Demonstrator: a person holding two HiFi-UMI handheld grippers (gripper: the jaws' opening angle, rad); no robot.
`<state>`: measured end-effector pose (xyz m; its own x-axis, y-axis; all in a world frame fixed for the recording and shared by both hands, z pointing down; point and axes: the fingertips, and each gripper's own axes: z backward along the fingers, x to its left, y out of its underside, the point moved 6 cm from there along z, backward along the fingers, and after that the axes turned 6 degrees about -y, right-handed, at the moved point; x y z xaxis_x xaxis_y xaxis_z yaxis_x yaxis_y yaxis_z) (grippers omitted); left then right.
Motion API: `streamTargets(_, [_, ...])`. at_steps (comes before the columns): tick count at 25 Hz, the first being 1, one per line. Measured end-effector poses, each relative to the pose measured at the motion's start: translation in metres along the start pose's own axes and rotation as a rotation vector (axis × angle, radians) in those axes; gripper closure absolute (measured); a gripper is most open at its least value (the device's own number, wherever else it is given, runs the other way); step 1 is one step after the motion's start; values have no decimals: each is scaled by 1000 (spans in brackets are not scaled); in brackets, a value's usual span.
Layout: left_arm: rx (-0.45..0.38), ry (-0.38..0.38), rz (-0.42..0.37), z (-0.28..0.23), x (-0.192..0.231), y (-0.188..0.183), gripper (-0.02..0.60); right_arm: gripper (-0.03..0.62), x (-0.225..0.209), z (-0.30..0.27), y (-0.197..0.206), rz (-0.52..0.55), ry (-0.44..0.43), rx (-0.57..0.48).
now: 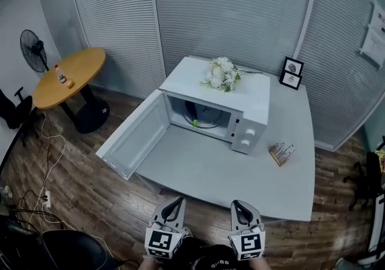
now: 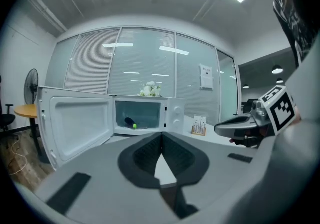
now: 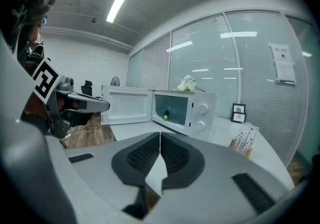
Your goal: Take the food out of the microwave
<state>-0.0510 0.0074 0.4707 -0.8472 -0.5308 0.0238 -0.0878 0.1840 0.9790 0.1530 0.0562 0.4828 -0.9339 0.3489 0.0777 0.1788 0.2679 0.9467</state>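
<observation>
A white microwave (image 1: 249, 109) stands on the grey table (image 1: 240, 172), its door (image 1: 133, 136) swung wide open to the left. Inside on the turntable lies a dark item of food with a green tip (image 1: 194, 119), also seen in the left gripper view as food (image 2: 131, 123) and in the right gripper view as food (image 3: 166, 115). My left gripper (image 1: 175, 202) and right gripper (image 1: 240, 205) hover side by side at the table's near edge, well short of the microwave. Both are shut with nothing between the pads.
White flowers (image 1: 221, 74) lie on top of the microwave. Two framed pictures (image 1: 292, 73) stand behind it and a small wooden holder (image 1: 281, 153) sits to its right. A round wooden table (image 1: 69, 76), a fan (image 1: 33, 50) and floor cables (image 1: 45, 160) are at the left.
</observation>
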Motion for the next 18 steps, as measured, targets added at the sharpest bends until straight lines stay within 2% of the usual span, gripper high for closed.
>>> streamTargets(8, [-8,18,18,-21,48,-1,574,589,20,-40,-12,-15,31,21])
streamTargets(15, [10,-4,22,-40,66,1,574,588,9,-75,-15,-32,-6,21])
streamTargets(18, [9,-19,47,-52,72,-2,574,588,-2,-94,-19,-70,-32,11])
